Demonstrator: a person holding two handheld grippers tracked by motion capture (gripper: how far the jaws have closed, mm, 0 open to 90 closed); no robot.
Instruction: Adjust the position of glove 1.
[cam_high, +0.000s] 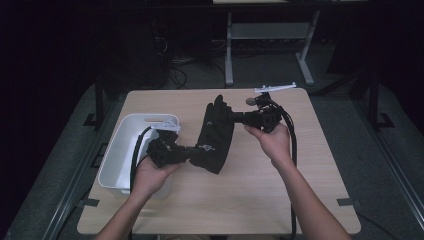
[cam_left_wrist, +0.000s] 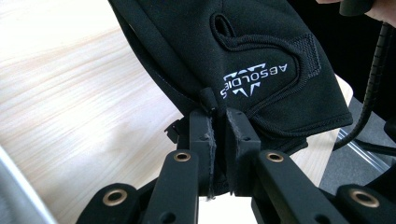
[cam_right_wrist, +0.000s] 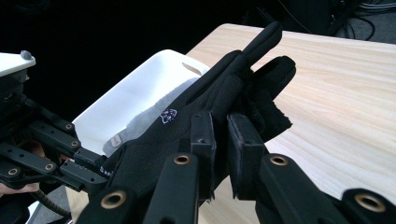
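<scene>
The black glove (cam_high: 215, 134) hangs stretched between the two grippers above the counter (cam_high: 250, 190), its long axis running from the cuff near the person to the fingers farther away. The left gripper (cam_high: 199, 150) has its jaws clamped tight on the cuff edge, just below the white lettering; the right gripper (cam_high: 231, 118) has its jaws pinched on the finger end. The white bin (cam_high: 120, 150) sits on the left part of the counter, beside the left hand (cam_high: 150, 177) and well nearer to it than to the right hand (cam_high: 274, 142). Judging by this, a drop into the bin would call for carrying the glove leftward, cuff end leading.
</scene>
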